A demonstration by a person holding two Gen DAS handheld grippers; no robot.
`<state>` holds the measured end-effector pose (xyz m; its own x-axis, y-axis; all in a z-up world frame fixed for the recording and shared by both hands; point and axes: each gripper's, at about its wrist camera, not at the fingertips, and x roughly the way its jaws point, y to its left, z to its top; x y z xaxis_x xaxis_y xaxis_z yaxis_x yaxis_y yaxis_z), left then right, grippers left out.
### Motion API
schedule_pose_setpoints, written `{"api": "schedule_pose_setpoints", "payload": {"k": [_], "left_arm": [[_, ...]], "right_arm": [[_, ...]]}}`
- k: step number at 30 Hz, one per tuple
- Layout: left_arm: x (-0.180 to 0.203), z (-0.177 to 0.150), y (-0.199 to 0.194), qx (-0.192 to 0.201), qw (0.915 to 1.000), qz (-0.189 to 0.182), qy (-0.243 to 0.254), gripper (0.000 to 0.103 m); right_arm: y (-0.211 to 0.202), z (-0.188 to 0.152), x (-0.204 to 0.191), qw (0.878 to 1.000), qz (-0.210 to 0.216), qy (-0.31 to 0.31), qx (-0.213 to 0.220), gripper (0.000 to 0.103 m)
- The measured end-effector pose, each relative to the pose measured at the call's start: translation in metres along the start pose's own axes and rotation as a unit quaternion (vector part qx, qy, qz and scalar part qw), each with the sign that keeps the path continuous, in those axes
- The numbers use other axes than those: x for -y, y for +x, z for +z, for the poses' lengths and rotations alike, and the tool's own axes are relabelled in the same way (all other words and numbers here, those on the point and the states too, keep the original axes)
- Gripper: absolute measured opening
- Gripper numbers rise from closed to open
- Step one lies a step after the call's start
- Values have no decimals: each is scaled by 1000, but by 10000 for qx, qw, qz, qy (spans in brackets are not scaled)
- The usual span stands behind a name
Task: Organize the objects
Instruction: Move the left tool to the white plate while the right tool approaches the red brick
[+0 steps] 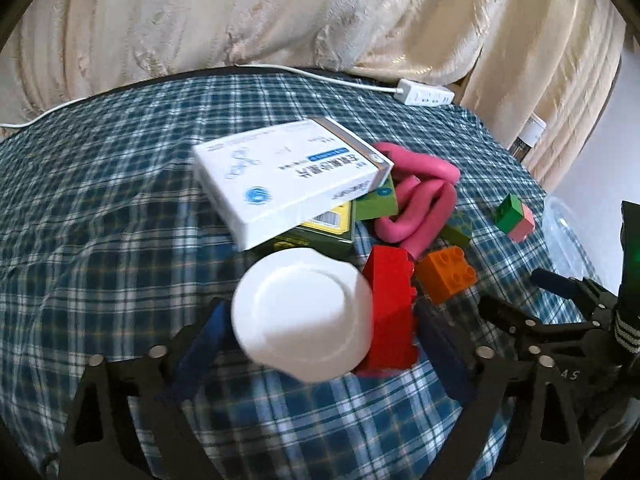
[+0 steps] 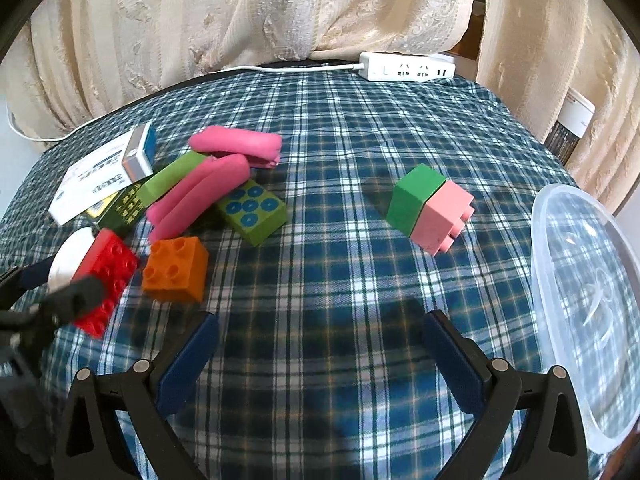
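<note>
Item 1. My left tool (image 1: 316,320): its blue pads sat either side of a white round-capped bottle (image 1: 302,314) and a red brick (image 1: 394,312); whether they pinched both or merely bracketed them, I could not tell.

Item 2. My right tool (image 2: 320,344): jaws spread wide apart, nothing between them, over bare plaid cloth (image 2: 320,280) on the tabletop.

Item 3. Cluster, left of the right-wrist view: white medicine box (image 1: 288,176) lying tilted over a dark green carton (image 1: 320,240); pink foam rolls (image 2: 212,188) folded over a green dotted block (image 2: 254,212); orange brick (image 2: 176,268) just beside the red brick.

Item 4. Green-and-pink joined bricks (image 2: 430,208): tipped on their side, well apart from the cluster, open cloth all round them.

Item 5. Clear plastic tub (image 2: 580,280): at the right edge of the tabletop, near my right tool.

Item 6. White power strip (image 2: 406,67): at the far edge, its cord running left along the rim, cream curtains (image 2: 240,20) behind.
</note>
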<state>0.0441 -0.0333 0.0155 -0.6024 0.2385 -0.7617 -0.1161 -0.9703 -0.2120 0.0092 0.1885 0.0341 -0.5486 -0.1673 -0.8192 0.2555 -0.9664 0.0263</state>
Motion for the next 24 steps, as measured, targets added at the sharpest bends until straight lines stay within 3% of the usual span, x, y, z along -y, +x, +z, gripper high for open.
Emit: {"api": "schedule_pose_setpoints", "payload": {"k": [3, 14, 21, 24], "left_arm": [[2, -1, -5, 99, 9998, 103, 102, 81], [-10, -2, -27, 431, 9989, -167, 77, 81], [-29, -2, -31, 542, 9985, 101, -32, 80], [-30, -4, -28, 515, 9985, 185, -21, 73]], "right_arm": [[-3, 0, 1, 9998, 179, 112, 15, 103], [1, 6, -17, 9994, 325, -82, -24, 103], [5, 3, -25, 9991, 139, -400, -64, 103], [3, 1, -23, 9984, 234, -502, -84, 103]]}}
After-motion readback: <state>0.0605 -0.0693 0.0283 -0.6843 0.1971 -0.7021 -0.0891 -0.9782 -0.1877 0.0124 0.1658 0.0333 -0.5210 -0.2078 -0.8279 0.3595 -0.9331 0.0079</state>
